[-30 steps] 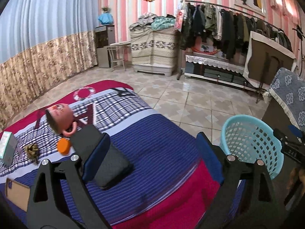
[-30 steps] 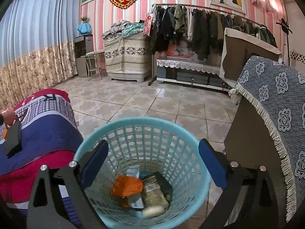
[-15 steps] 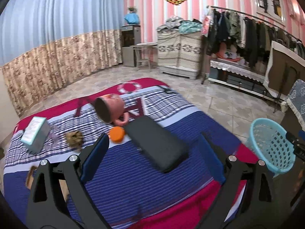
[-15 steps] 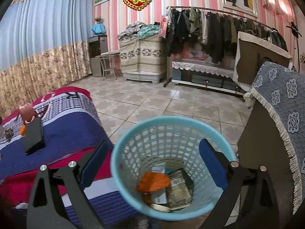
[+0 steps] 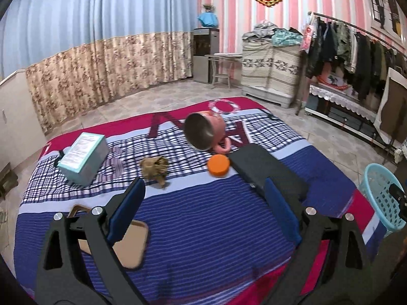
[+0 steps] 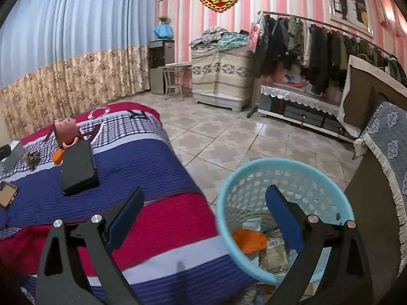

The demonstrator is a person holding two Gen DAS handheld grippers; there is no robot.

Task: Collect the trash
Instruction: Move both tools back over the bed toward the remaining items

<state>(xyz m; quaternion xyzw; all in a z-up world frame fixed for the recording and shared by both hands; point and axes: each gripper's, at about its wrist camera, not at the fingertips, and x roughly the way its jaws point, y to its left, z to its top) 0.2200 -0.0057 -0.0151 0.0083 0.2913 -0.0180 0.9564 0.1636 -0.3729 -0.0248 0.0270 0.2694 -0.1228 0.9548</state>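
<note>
Both grippers — left gripper [image 5: 203, 203], right gripper [image 6: 203, 208] — spread, empty; crumpled brown wad [image 5: 154, 168] shapeless, no clear axis

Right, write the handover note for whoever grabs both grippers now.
Left gripper: open, empty, above the bed, facing the items on it.
Right gripper: open, empty, by the bed's edge next to the blue basket.
Done: basket on the floor holds an orange wrapper and some packets.
On the bed: crumpled brown wad, orange cap, teal box, tipped pink mug, black case, brown-backed phone.
Left: the wad looks like the clearest trash, perhaps the cap too; take them to the basket. Judge the rest yourself.
</note>
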